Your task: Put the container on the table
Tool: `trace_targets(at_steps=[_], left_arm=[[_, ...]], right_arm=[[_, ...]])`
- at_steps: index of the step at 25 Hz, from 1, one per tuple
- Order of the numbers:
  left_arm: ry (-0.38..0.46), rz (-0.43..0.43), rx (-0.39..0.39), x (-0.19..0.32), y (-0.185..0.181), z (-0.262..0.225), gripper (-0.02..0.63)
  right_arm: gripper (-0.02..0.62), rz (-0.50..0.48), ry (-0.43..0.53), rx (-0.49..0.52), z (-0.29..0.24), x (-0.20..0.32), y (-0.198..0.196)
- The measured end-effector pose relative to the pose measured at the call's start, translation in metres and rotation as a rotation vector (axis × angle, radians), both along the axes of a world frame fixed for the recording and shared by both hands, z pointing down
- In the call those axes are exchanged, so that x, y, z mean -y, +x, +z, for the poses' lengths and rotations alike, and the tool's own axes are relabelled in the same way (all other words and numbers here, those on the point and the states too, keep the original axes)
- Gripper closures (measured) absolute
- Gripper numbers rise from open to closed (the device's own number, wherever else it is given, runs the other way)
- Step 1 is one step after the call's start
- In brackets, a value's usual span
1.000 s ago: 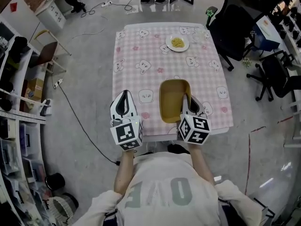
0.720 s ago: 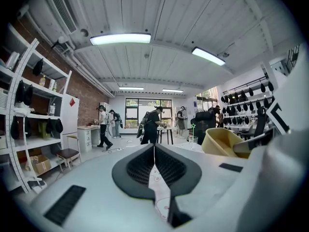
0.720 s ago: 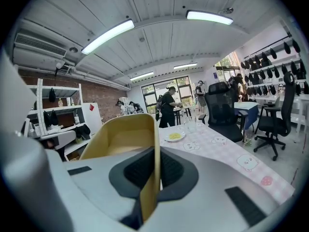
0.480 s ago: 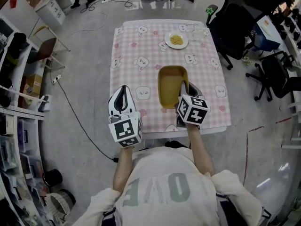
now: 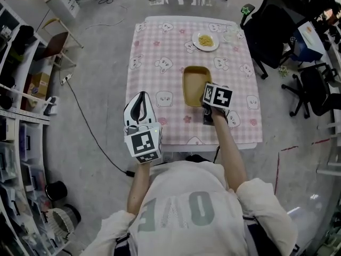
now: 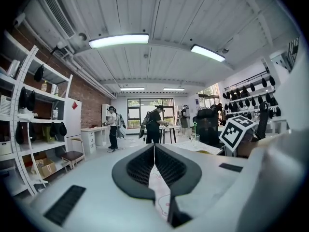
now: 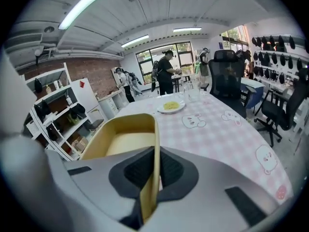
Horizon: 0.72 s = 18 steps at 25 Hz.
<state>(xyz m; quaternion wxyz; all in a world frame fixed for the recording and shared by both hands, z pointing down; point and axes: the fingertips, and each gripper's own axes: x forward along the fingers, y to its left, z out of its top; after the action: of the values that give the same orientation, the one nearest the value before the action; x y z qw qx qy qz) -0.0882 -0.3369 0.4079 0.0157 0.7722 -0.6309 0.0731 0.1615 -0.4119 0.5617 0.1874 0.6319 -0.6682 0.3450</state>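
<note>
Right hand-held gripper [image 7: 153, 177] clamped on the right side wall of the yellow rectangular plastic container [image 5: 194, 84]; the thin wall runs straight between the two dark pads, one pad inside, one outside. Container open side up, nothing in it, long axis pointing away from the person. It sits around the middle of the tabletop with a pink checked cloth with bear prints [image 5: 160, 47], a little toward the near side. Can't tell if the base touches the cloth or hangs just above it.

Left hand-held gripper [image 5: 140, 101] closed, jaw tips together, nothing between them; only cloth shows through the slit behind the tips. It hangs over the near-left part of the tabletop, well apart from the container, with its marker cube past the near edge.

White round plate with yellow food [image 5: 205, 40] on the far side of the tabletop, well beyond the container. Clear glass [image 5: 230, 35] just right of the plate near the far-right corner. Black office chairs [image 5: 272, 31] on the floor right of the tabletop. Shelving unit [image 5: 16, 116] along the left wall. Several people standing at the far end of the room in the left gripper view.
</note>
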Motion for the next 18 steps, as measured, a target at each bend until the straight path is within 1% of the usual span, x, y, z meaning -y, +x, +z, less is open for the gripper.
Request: trace_targets(at_steps=[4,12,18], left_arm=[[0.004,-0.006,0.005,-0.001,0.0,0.001,0.578],[-0.004,-0.016,0.022,-0.002,-0.003,0.002,0.578],[-0.009,-0.031,0.027,0.0,-0.006,0.004,0.577]], right_arm=[[0.563,-0.002,-0.041,-0.023,0.017,0.005,0.001],[0.563,-0.018,-0.068,-0.053,0.035,0.014,-0.004],[0.561,-0.014,-0.086,-0.047,0.046,0.018,-0.004]])
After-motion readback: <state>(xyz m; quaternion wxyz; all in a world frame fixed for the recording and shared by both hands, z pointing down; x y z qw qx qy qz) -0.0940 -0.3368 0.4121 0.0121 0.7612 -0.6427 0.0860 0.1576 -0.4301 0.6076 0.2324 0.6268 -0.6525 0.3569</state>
